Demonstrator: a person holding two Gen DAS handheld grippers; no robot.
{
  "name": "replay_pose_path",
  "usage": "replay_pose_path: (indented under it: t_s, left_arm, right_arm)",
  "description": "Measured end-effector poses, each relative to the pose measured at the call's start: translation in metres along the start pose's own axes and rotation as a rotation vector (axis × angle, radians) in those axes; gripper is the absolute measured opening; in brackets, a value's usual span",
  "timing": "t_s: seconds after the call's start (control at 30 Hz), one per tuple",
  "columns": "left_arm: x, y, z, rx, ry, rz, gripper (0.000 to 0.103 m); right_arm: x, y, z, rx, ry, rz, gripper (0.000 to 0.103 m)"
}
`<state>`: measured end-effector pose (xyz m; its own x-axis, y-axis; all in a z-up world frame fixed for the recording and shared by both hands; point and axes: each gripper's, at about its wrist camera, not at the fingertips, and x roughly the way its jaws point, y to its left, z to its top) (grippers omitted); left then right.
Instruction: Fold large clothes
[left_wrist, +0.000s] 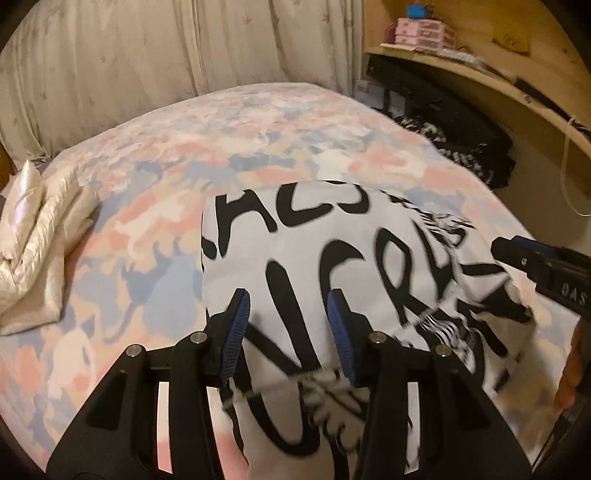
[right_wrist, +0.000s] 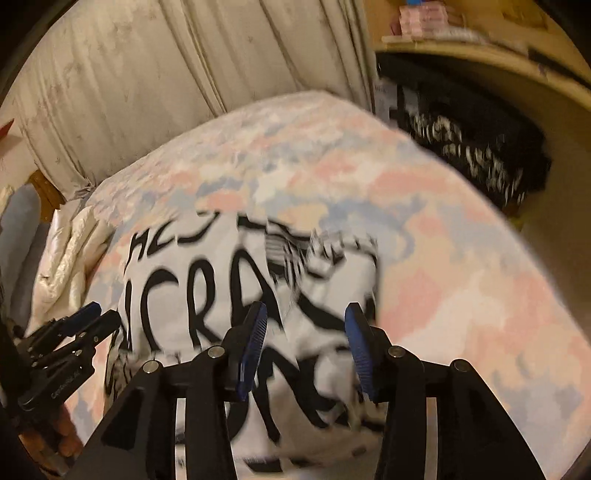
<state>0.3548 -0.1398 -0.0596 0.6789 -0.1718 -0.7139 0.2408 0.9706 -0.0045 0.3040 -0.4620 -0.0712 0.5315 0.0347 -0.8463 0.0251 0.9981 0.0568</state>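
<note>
A white garment with big black lettering (left_wrist: 332, 258) lies bunched and partly folded on the bed, also in the right wrist view (right_wrist: 207, 295). My left gripper (left_wrist: 290, 306) is open, its blue pads spread just above the garment's near part. My right gripper (right_wrist: 304, 325) is open above the garment's right part. The right gripper also shows at the right edge of the left wrist view (left_wrist: 517, 254), and the left gripper at the lower left of the right wrist view (right_wrist: 96, 317). Both views are motion-blurred.
The bed (left_wrist: 184, 147) has a pink, blue and white patterned cover. A folded cream item (left_wrist: 40, 236) lies at its left. Curtains (left_wrist: 166, 48) hang behind. A wooden desk (left_wrist: 480, 74) with pink boxes and a dark patterned garment (left_wrist: 465, 147) under it stand on the right.
</note>
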Motion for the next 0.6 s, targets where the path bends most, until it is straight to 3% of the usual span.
replay_pose_path:
  t_s: [0.13, 0.2, 0.27, 0.37, 0.47, 0.6]
  left_arm:
    - [0.037, -0.005, 0.015, 0.012, 0.054, 0.015, 0.043]
    - [0.048, -0.006, 0.018, 0.014, 0.035, 0.036, 0.063]
    - [0.058, -0.003, 0.02, 0.008, 0.034, 0.065, 0.073]
    - [0.075, 0.009, 0.017, -0.044, 0.065, 0.034, 0.085]
    - [0.086, 0.016, 0.012, -0.073, 0.075, 0.015, 0.09]
    - [0.089, 0.016, 0.01, -0.07, 0.071, 0.013, 0.093]
  right_arm:
    - [0.038, 0.027, 0.021, -0.046, 0.049, 0.055, 0.044]
    - [0.056, 0.034, 0.027, -0.077, 0.07, 0.021, 0.045]
    - [0.081, 0.031, 0.031, -0.094, 0.107, -0.022, 0.045]
    - [0.106, 0.006, 0.028, -0.022, 0.158, -0.032, 0.045]
    - [0.108, -0.01, 0.026, 0.022, 0.149, 0.018, 0.045]
    - [0.108, -0.015, 0.023, -0.001, 0.148, 0.007, 0.044]
